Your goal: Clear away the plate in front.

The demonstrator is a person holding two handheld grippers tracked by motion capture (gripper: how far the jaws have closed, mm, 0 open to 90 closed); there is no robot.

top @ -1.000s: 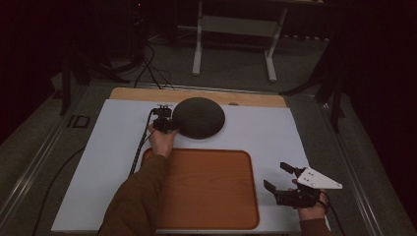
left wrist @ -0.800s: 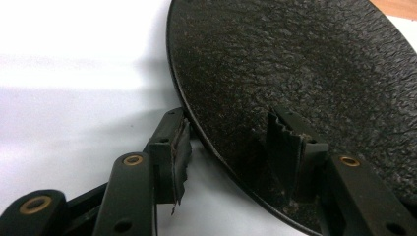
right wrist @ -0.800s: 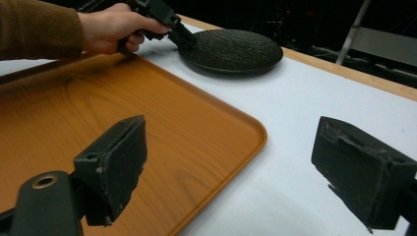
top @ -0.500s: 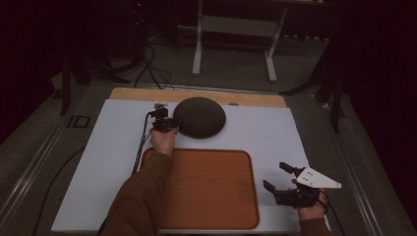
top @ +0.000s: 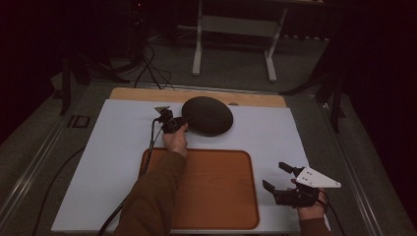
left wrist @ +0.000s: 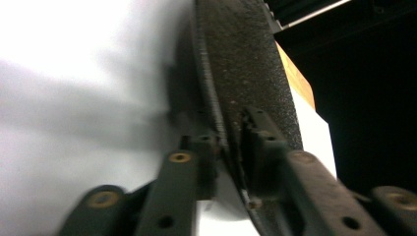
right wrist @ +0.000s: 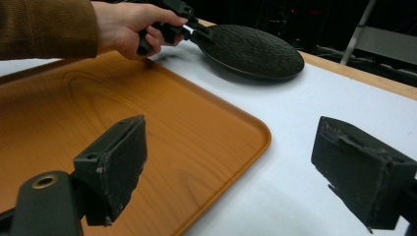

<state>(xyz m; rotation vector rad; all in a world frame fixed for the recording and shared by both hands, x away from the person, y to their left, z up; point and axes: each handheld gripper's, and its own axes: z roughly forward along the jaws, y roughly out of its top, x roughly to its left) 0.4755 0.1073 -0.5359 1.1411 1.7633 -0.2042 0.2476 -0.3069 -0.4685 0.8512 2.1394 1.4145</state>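
Observation:
A round black plate (top: 209,115) lies on the white table top (top: 118,142), just behind an orange tray (top: 216,196). My left gripper (top: 183,122) is at the plate's left rim. Its jaws have just been closing, and in the left gripper view (left wrist: 228,142) the pads sit on either side of the plate's rim (left wrist: 246,64), pinching it. The right gripper view shows the same grip on the plate (right wrist: 255,49). My right gripper (top: 276,176) rests at the tray's right edge, open, with nothing between its pads (right wrist: 118,162).
A wooden strip (top: 147,94) runs along the table's back edge. The tray (right wrist: 98,108) is bare. Cables and a metal stand (top: 236,29) sit on the dark floor behind the table. White table top lies free on the left and right of the plate.
My left gripper has edged right to the plate's rim and its jaws have closed on it. The right gripper has stayed where it was.

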